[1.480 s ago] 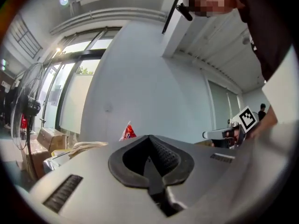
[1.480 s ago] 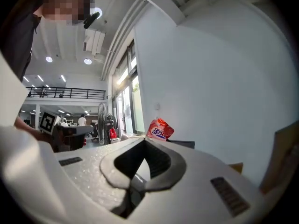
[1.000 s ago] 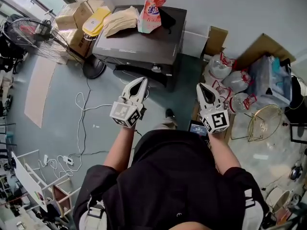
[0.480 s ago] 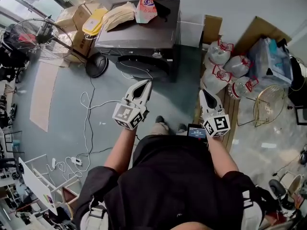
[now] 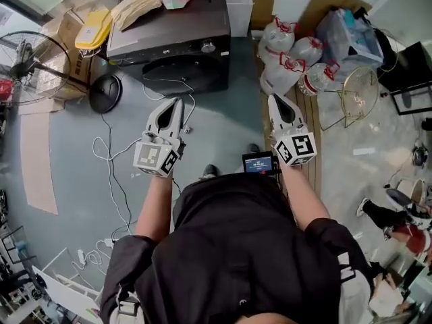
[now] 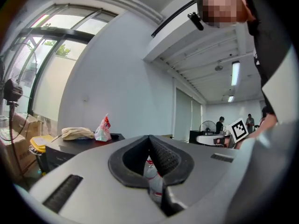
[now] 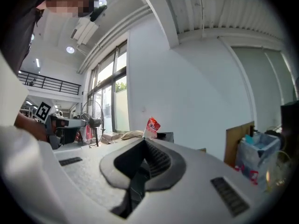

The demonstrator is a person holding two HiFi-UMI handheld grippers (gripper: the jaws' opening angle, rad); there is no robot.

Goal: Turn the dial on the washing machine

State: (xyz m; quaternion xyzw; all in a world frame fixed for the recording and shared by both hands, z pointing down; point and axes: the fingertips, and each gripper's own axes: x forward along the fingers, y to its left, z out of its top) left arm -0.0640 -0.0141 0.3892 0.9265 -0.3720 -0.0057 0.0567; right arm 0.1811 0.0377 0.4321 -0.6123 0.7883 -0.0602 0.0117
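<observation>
The person's two arms reached forward at waist height, and both grippers pointed level. The left gripper [image 5: 173,102] had its jaws pressed together on nothing. The right gripper [image 5: 275,99] was likewise closed and empty. Compared with a second before, both had swung across the room with the body. More bare floor [image 5: 229,113] and loose cable [image 5: 111,147] now lay between their tips and the washing machine [image 5: 169,36]. The machine had slid toward the upper left of the head view. Its dial [image 5: 208,46], on the front panel above the door, stood well apart from either gripper and was untouched. The turning had probably not begun, and an approach toward the dial was still needed first.
</observation>
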